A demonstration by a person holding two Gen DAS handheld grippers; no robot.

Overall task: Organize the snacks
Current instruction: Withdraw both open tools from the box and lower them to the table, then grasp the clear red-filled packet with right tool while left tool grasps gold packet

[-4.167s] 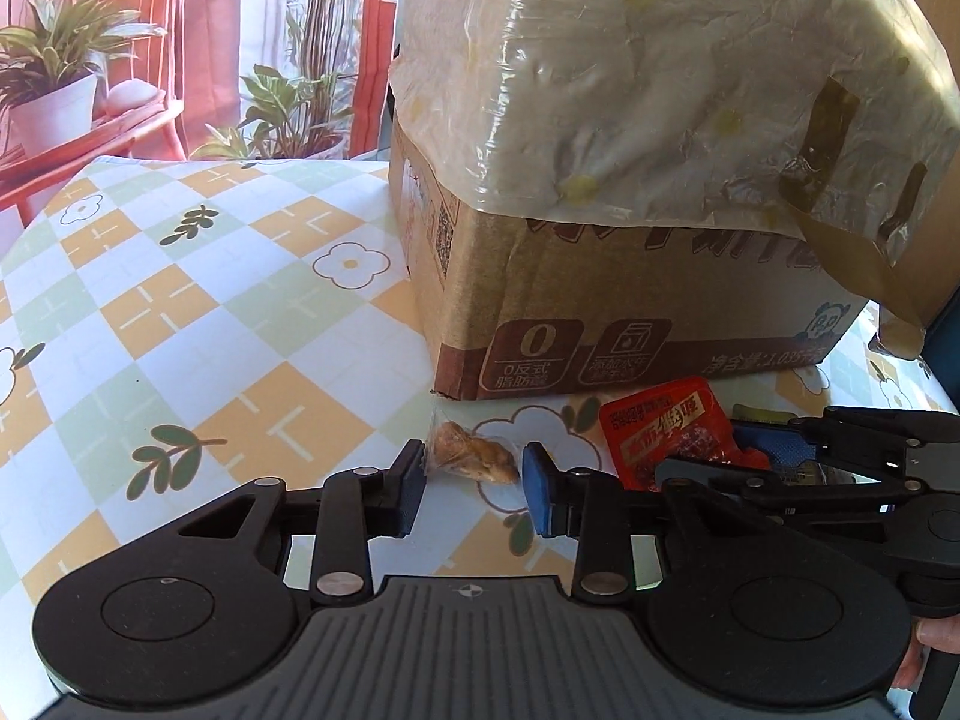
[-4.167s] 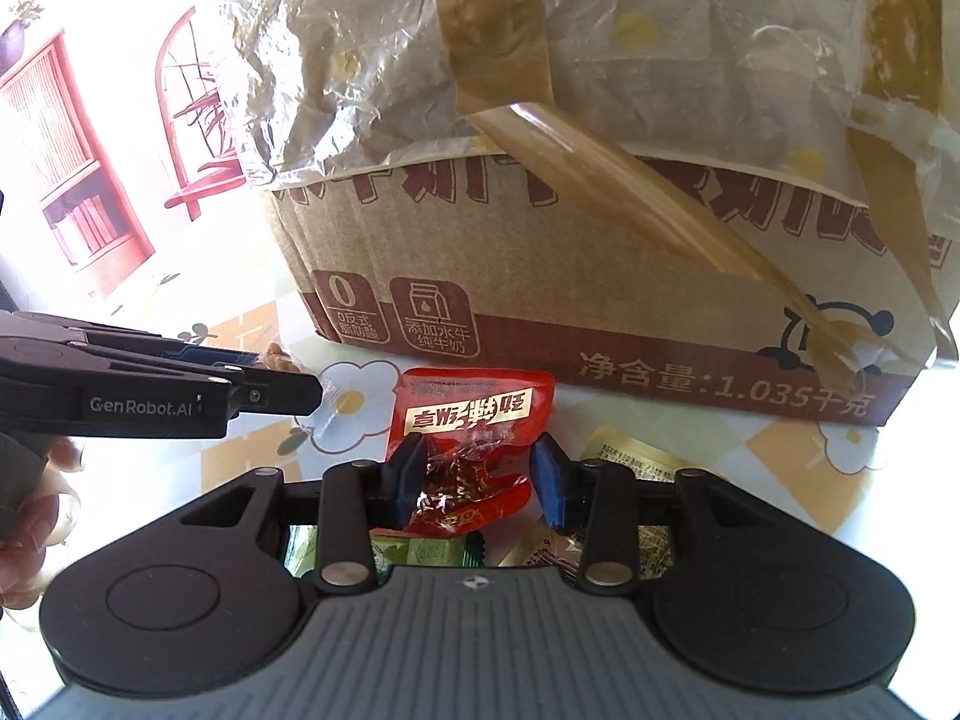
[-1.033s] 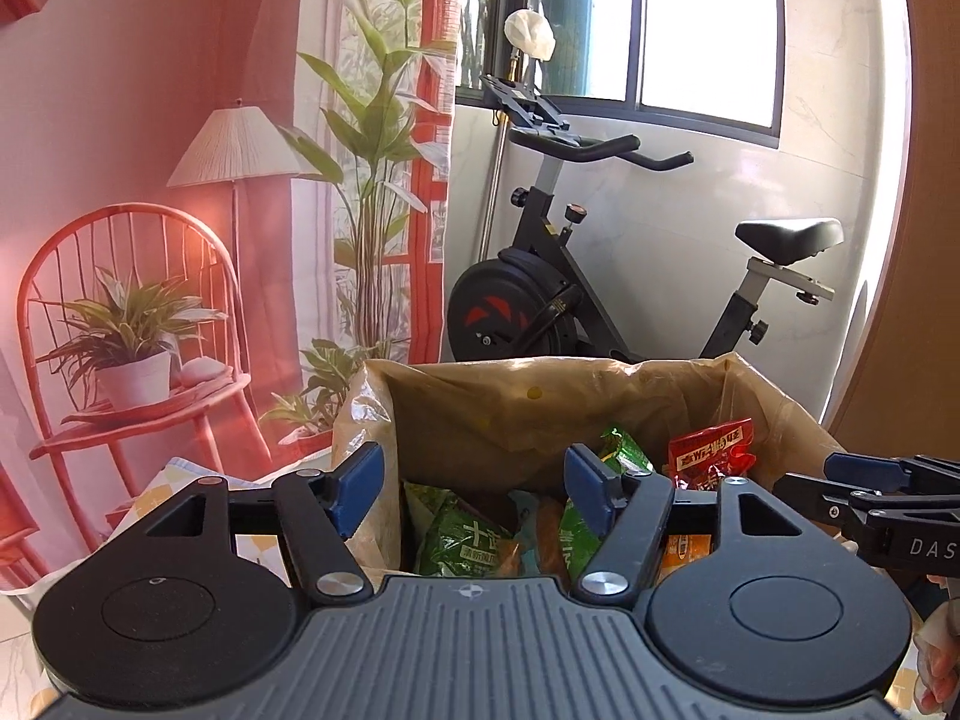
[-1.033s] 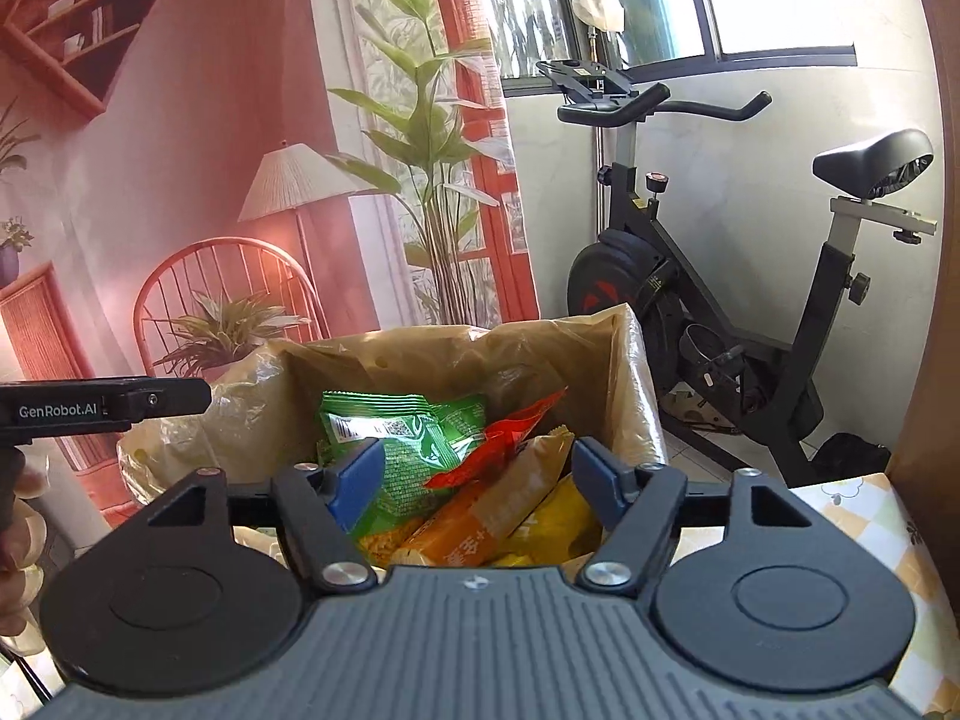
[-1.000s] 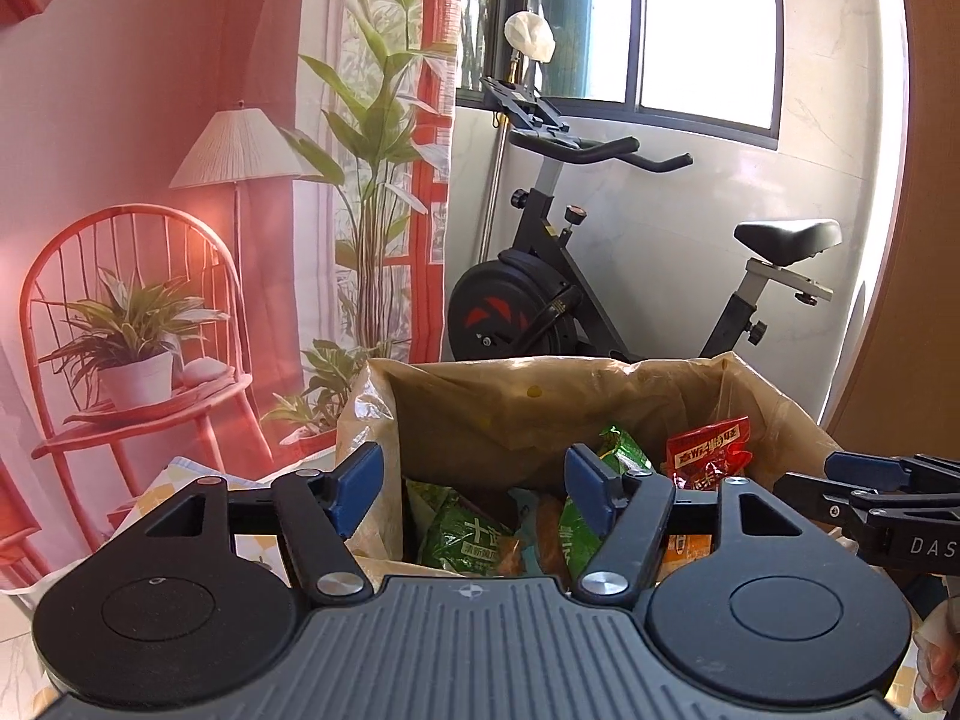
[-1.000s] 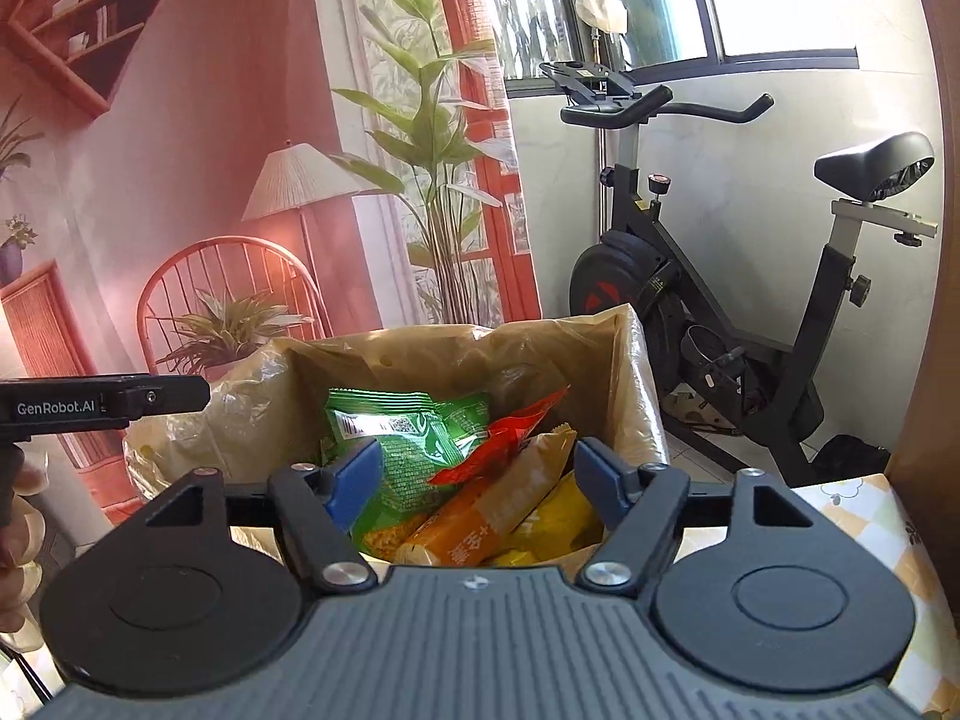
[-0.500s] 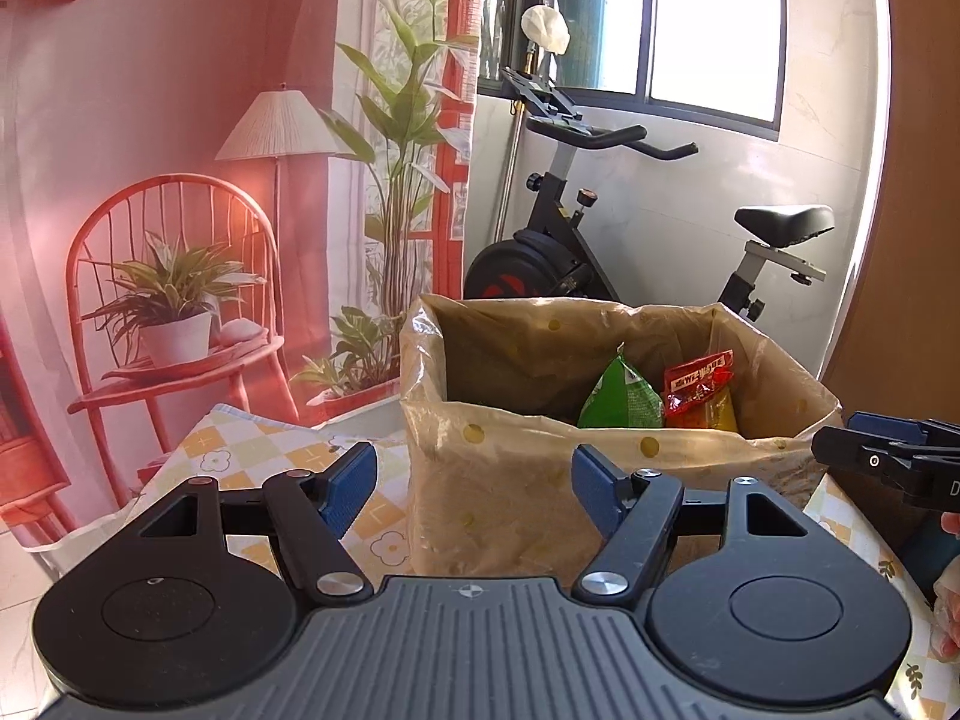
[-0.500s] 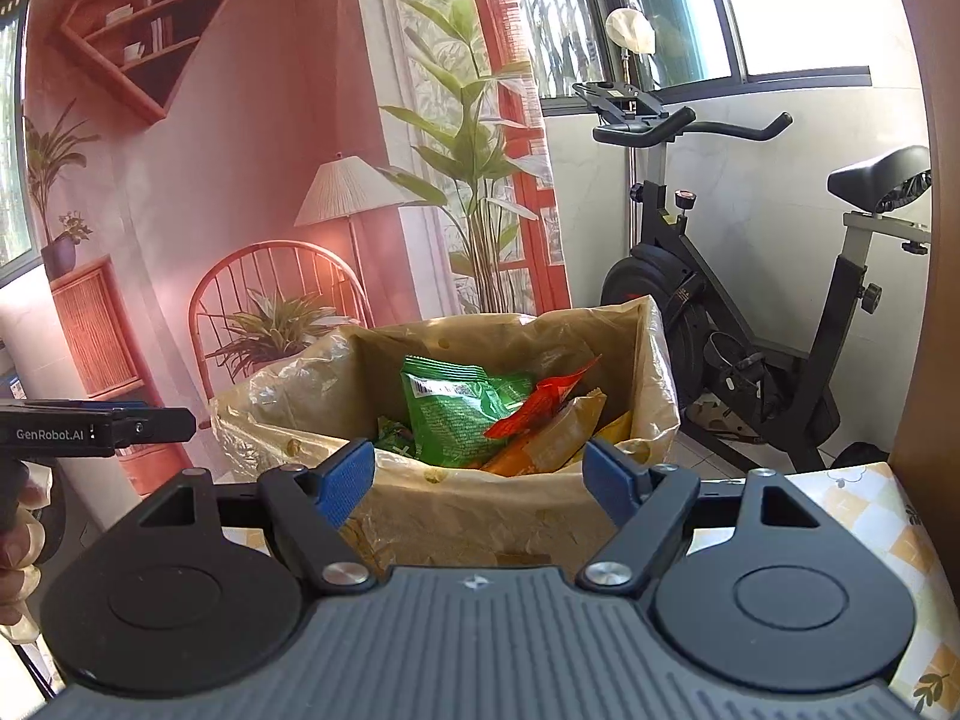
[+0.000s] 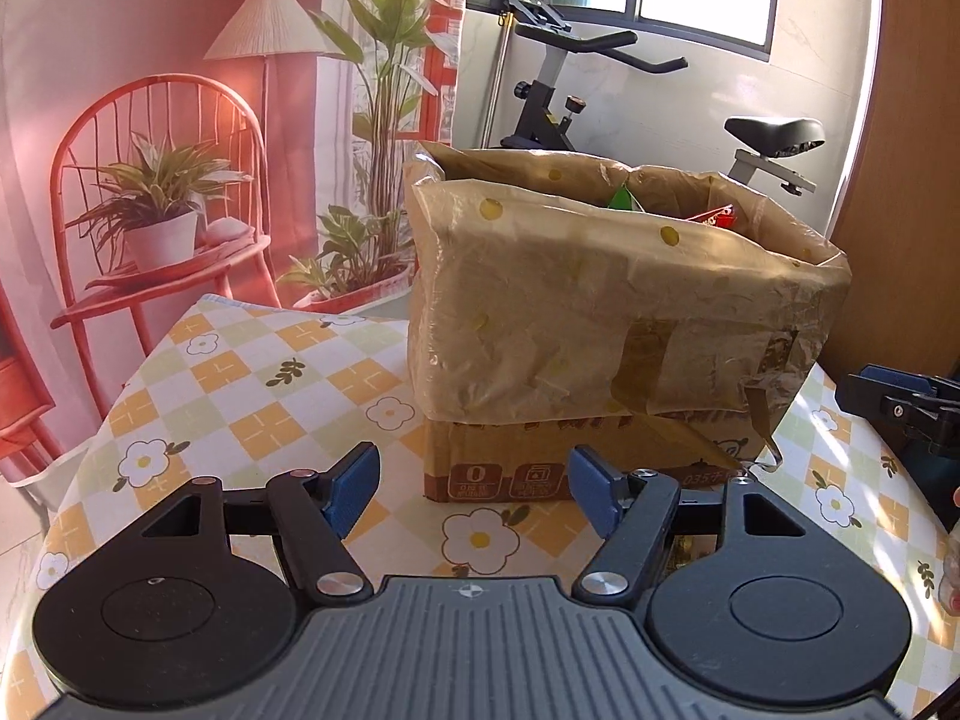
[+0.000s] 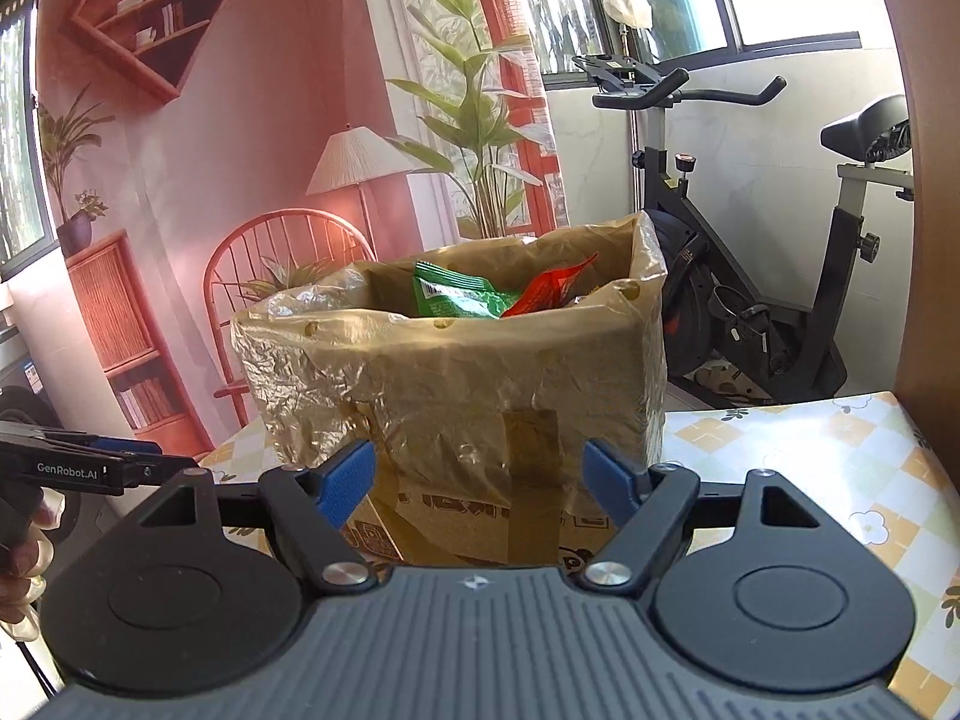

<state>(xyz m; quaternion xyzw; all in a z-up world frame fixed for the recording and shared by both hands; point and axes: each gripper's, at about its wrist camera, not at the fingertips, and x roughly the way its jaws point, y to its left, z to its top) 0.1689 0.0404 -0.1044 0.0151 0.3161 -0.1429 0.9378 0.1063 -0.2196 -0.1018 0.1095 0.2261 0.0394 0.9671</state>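
both grippers, left gripper (image 9: 474, 489) and right gripper (image 10: 480, 483), face the snack box (image 9: 600, 324) on the worktop (image 9: 252, 384), fingers apart and empty.

box (image 9: 600, 324) hides most snacks (image 10: 462, 297)

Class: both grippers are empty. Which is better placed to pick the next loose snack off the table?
Probably left. The left gripper has open jaws near a packet glimpsed on the tablecloth; the right gripper faces the cardboard box, no loose snack visible.
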